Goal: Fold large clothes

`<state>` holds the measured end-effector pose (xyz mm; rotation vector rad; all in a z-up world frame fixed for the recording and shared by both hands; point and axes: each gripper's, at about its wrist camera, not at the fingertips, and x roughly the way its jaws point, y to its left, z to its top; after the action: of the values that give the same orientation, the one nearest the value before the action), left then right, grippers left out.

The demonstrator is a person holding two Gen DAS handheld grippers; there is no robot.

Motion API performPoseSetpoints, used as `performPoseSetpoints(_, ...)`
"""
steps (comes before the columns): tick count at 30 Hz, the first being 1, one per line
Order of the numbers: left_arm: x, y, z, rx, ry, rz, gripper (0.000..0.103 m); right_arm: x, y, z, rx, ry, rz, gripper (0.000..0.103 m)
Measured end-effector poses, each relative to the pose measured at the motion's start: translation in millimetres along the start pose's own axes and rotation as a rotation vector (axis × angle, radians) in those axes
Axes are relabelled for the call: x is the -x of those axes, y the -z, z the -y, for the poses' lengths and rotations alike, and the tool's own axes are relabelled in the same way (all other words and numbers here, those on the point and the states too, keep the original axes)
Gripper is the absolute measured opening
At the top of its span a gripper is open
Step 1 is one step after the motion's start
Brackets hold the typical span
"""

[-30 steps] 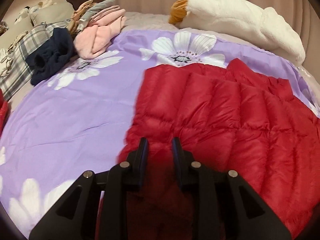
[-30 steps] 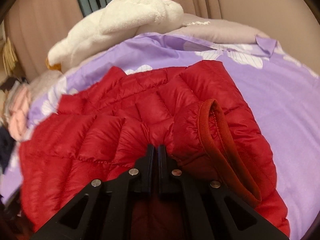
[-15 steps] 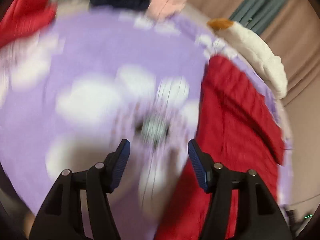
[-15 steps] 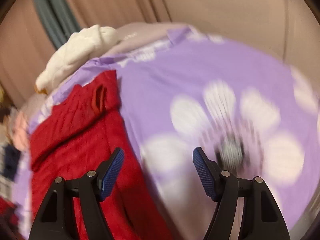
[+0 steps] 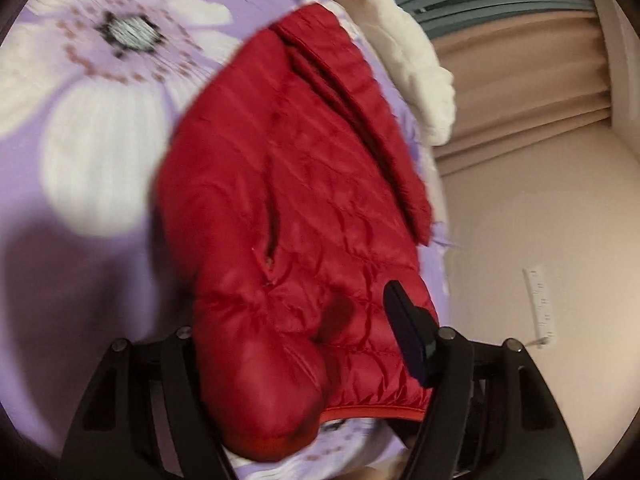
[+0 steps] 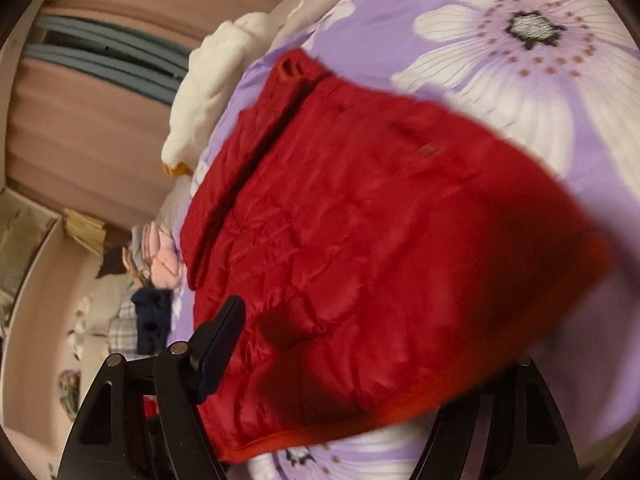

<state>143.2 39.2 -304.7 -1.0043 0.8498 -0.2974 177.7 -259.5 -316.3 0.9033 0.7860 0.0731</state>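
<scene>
Since the earlier frames both grippers have let go of the jacket, swung out over the bare sheet and returned to the near hem, each now rolled to one side. The jaws of both have just been opening. The left gripper (image 5: pixel 316 344) stands spread, with a puffy near corner of the jacket (image 5: pixel 288 200) bulging between its fingers; no pad visibly presses on it. The right gripper (image 6: pixel 360 344) is likewise spread, its right finger hidden behind blurred red fabric.

The jacket lies partly folded on the floral sheet (image 5: pixel 80 152), its hem near and its collar far, with the white plush (image 5: pixel 412 68) just beyond it.

Risks from here:
- The shell looks slick and the filling springy. A shallow bite at the hem is likely to slip once lifted.
- Closing on one layer only would peel the existing fold open.
- Uneven lift between the two grippers would skew the fold line.
- A far swing could push the collar into the plush.
</scene>
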Motion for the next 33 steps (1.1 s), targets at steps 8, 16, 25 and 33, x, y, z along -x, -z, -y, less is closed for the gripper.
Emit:
performPoseSetpoints(8, 12.5, 13.9, -7.2, 0.179, 0.112, -0.091, 0.073, -6.6, -6.8, 7.6, -0.003, -0.046, -0.001, 0.076)
performPoseSetpoints(16, 8.0, 9.5, 7.9, 0.076, -0.030, 0.046, 0.068, -6.4, 2.7, -4.2, 0.109, 0.035, 0.008, 0.076)
performPoseSetpoints(25, -33.7, -19.7, 18.9, -0.026, -0.161, 0.127, 0.051, -12.2, -1.1, -3.3, 0.150, 0.033, 0.032, 0.076)
performPoseSetpoints(33, -38.6, -27.4, 2.5, -0.037, -0.246, 0.204, 0.023, -25.8, -8.8, 4.6, 0.195, 0.116, 0.104, 0.026)
